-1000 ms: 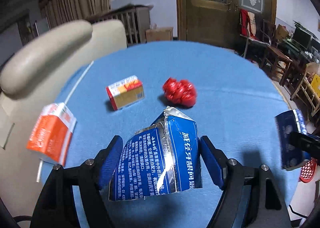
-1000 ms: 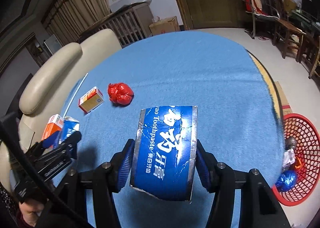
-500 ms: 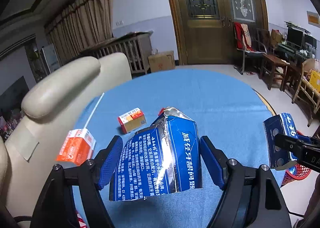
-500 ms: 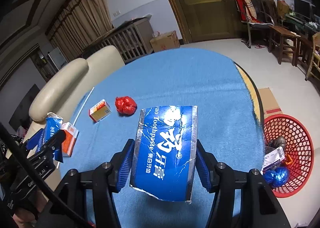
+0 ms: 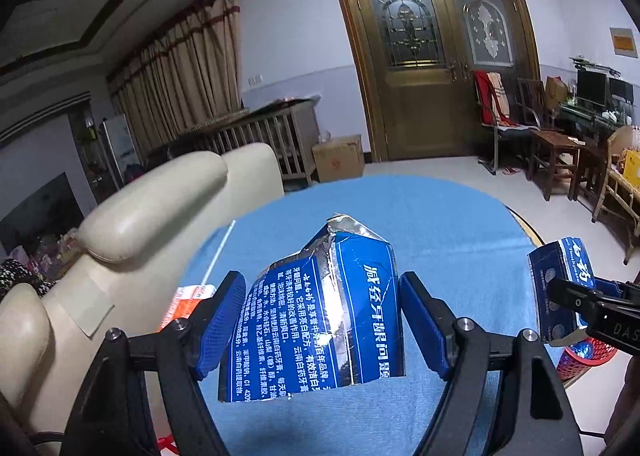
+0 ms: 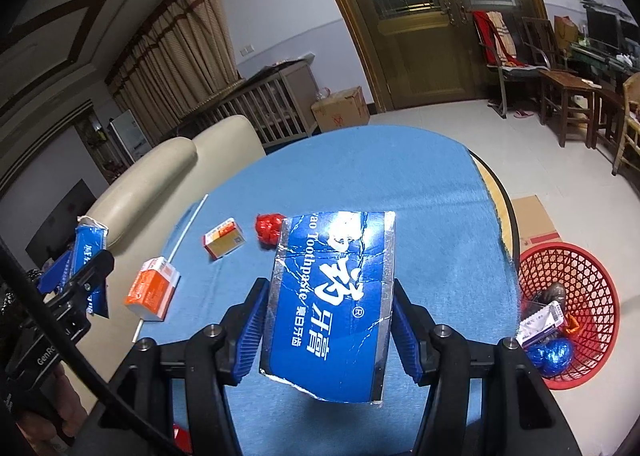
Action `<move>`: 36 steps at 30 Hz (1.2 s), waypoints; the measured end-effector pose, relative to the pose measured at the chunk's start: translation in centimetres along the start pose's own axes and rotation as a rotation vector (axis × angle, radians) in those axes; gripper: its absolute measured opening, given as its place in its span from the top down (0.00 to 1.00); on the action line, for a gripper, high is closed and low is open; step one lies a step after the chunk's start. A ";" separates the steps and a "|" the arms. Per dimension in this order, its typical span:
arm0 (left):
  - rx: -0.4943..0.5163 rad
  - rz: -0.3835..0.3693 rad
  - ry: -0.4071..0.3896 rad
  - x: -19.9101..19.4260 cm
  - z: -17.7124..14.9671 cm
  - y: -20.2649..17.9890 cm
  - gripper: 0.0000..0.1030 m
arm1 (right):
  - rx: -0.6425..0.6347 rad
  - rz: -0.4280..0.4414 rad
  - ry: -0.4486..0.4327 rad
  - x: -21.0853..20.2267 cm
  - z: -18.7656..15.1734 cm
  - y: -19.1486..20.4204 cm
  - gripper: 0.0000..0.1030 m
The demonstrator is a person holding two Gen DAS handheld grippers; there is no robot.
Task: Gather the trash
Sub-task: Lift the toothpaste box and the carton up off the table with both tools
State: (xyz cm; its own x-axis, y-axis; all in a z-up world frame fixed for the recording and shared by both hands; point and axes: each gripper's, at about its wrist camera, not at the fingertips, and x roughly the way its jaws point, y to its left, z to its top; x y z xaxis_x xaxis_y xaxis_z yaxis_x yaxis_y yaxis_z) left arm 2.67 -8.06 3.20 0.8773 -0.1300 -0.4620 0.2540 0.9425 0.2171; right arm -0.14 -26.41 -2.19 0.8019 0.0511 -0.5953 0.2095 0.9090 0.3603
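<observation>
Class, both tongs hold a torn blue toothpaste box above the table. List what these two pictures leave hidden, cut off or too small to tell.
- Red wad: hidden in the left view by the left box; partly covered in the right view by the right box.
- Basket: in the left view only a sliver shows, behind the right tongs.
- Basket contents: too small to identify.
- Red scrap: cut off at the left view's bottom edge.

1. Round blue-clothed table (image 6: 420, 191): right half bare; passage open toward red mesh basket (image 6: 588, 276) beyond its edge.
2. Left side obstructed: orange carton (image 6: 150, 290); small yellow box (image 6: 224, 238); crumpled red wrapper (image 6: 269, 228); white straw (image 6: 188, 225).
</observation>
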 end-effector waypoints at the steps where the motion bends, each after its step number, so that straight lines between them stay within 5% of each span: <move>1: -0.001 0.003 -0.005 -0.3 0.0 0.1 0.23 | -0.003 0.003 -0.005 -0.3 0.0 0.2 0.41; 36: 0.003 0.049 -0.076 -3.5 -0.1 -0.7 0.23 | -0.042 0.039 -0.039 -2.3 -1.1 1.7 0.41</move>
State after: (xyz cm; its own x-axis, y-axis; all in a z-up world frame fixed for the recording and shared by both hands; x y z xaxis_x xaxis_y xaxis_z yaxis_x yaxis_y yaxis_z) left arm -0.66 -8.24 4.60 0.9171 -0.1067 -0.3842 0.2109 0.9475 0.2404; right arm -2.24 -24.55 -1.01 0.8305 0.0712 -0.5525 0.1548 0.9232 0.3517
